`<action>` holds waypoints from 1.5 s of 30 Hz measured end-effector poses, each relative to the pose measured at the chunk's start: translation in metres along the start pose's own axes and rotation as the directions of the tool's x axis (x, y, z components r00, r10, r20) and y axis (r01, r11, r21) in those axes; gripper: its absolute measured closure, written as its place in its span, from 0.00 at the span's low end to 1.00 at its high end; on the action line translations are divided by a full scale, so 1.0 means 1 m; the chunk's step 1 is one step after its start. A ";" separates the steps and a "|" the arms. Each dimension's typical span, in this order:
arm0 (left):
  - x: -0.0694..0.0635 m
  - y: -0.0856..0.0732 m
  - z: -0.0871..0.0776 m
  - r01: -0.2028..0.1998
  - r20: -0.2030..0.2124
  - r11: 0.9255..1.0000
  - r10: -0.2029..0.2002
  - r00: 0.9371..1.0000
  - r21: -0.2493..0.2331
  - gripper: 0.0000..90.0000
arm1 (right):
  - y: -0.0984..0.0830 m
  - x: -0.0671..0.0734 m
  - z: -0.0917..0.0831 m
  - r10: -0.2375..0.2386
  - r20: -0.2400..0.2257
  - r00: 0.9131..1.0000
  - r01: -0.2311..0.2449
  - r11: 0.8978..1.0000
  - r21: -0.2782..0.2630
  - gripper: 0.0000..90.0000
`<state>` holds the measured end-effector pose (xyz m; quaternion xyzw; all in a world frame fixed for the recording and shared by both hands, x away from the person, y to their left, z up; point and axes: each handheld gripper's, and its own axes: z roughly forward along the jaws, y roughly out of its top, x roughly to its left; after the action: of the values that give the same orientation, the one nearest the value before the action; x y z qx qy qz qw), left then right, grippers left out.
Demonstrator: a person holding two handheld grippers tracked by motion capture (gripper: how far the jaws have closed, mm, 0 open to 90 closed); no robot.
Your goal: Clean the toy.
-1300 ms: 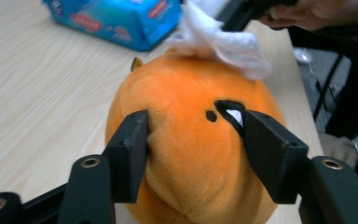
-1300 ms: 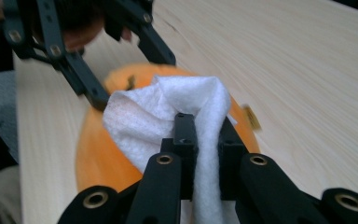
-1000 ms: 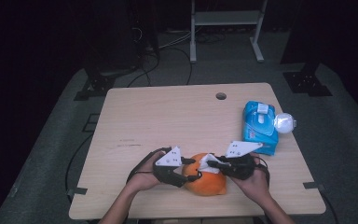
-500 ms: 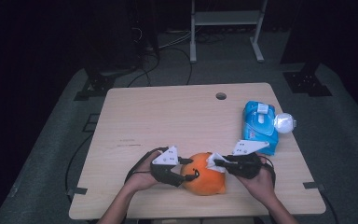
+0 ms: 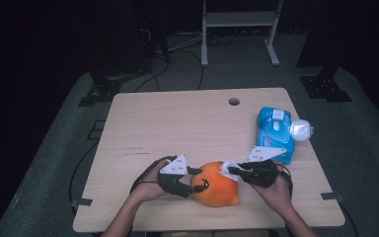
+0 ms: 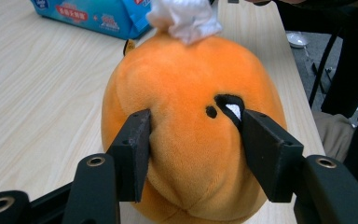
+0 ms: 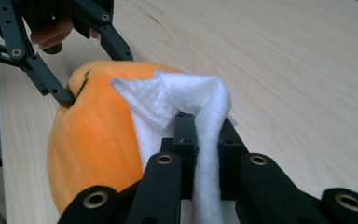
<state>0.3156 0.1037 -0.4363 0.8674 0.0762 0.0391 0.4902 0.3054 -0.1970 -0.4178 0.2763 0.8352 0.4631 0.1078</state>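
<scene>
Now | plush toy (image 5: 218,190): orange, round, soft | wipe (image 7: 200,100): white, crumpled

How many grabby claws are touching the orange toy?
2: the left gripper squeezes the orange toy's side, and the right gripper presses a white wipe on top.

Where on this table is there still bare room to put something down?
The whole far-left stretch of the table, from the round hole back to the left edge, is bare. It is crowded near the front: the orange plush toy between both grippers, and the blue wipes pack at right.
</scene>
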 end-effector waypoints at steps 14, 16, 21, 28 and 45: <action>0.000 0.011 0.001 0.075 0.002 0.996 -0.075 0.997 -0.044 0.49 | 0.002 0.005 -0.002 -0.029 0.001 1.000 0.029 1.000 0.007 0.91; -0.009 0.015 0.003 -0.010 0.015 0.999 0.011 1.000 -0.033 0.51 | 0.007 0.008 -0.003 -0.031 -0.003 1.000 0.031 0.999 -0.016 0.91; -0.021 0.022 0.006 -0.119 0.019 0.993 0.119 0.993 0.004 0.52 | 0.021 0.025 0.005 -0.089 -0.020 0.996 0.088 0.995 -0.038 0.91; -0.019 0.018 0.006 -0.100 0.025 0.995 0.100 0.995 0.001 0.52 | 0.019 0.020 0.007 -0.078 -0.012 0.997 0.078 0.997 -0.030 0.91; -0.022 0.022 0.009 -0.143 0.025 0.990 0.143 0.989 -0.002 0.52 | 0.008 0.010 -0.002 -0.036 0.013 0.999 0.036 0.999 -0.008 0.91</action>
<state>0.2972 0.0811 -0.4224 0.8709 0.0076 0.0630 0.4873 0.2992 -0.1894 -0.4088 0.2637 0.8373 0.4630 0.1225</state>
